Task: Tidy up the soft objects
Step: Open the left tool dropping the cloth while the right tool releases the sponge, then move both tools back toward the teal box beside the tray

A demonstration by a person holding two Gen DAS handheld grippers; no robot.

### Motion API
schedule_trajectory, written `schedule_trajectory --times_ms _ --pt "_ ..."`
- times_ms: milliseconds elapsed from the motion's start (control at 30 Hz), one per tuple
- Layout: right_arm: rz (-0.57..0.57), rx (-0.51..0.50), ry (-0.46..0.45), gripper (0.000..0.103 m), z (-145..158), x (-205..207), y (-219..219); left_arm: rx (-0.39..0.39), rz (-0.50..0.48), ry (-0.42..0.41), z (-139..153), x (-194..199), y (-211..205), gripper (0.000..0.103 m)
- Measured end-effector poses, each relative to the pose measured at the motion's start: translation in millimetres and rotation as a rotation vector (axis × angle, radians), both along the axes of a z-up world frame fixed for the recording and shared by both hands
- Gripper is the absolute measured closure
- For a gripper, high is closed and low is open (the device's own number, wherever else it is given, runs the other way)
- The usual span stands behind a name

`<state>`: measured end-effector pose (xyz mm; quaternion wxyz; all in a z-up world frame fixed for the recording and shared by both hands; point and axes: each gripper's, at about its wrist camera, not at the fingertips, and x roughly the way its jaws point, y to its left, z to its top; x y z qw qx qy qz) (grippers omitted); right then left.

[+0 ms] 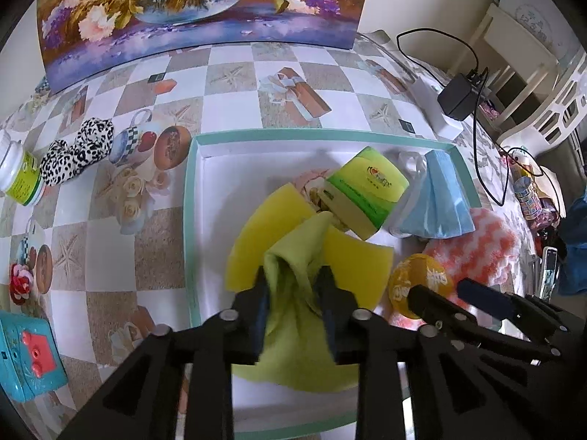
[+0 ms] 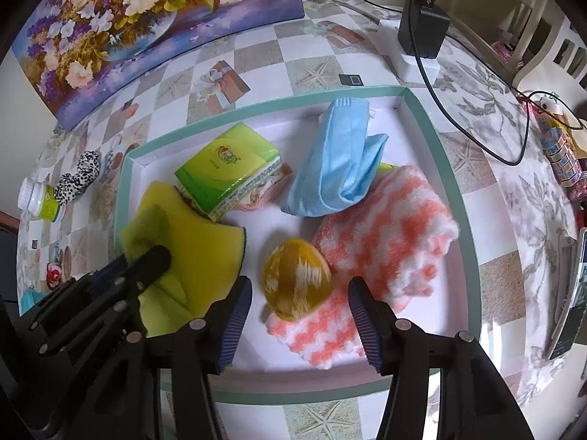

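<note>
A white box with a teal rim [image 1: 190,220] holds the soft things. My left gripper [image 1: 293,275] points down over a yellow sponge [image 1: 256,220]. A bunched lime-green cloth [image 1: 293,249] stands between its parted fingers, and the pads seem not to squeeze it. My right gripper [image 2: 300,286] is open. A slightly blurred yellow ball [image 2: 297,278] lies just beyond its tips, touching neither pad, on the edge of an orange-and-white fluffy towel [image 2: 385,227]. A green tissue pack [image 2: 227,168] and a blue cloth [image 2: 337,161] lie further back.
On the chequered tablecloth left of the box lie a leopard-print scrunchie [image 1: 80,150], a white bottle with a green label [image 1: 18,172] and a teal toy [image 1: 25,355]. A black charger [image 1: 458,95] with trailing cable sits at the back right. A flower painting [image 1: 183,18] leans against the wall.
</note>
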<state>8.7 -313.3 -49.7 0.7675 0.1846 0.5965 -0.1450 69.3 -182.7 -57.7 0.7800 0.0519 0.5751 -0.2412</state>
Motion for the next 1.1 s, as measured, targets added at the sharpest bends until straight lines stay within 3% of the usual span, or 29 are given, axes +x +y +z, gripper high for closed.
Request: schedule_trajectory --times_ms 200,433,633,767,900,1000,1067,1100 --pt "0.005 -0.016 -0.016 0.043 7 -1 -1 -0.009 0.000 0.006 8 -1 3 0.070" --pt "-0.004 -0.045 -0.070 0.043 29 -5 -5 -0.039 0.036 -0.038 36 0 18 0.064" --pt "-0.014 -0.062 -0.104 0.044 42 -8 -7 -0.038 0.116 -0.069 50 7 38 0.047" --pt "-0.019 -0.067 -0.095 0.030 41 -7 -8 -0.001 0.173 -0.058 46 16 51 0.041" --pt "-0.010 -0.077 -0.077 0.026 36 -5 -6 0.048 0.242 -0.047 36 24 63 0.021" --pt "-0.006 -0.084 -0.074 0.020 35 -5 -4 0.083 0.265 -0.049 30 26 70 0.021" --pt "-0.006 -0.092 -0.073 0.004 34 -4 -4 0.091 0.282 -0.051 28 27 74 0.018" --pt "-0.006 -0.098 -0.071 0.002 34 -3 -3 0.093 0.291 -0.057 28 28 76 0.013"
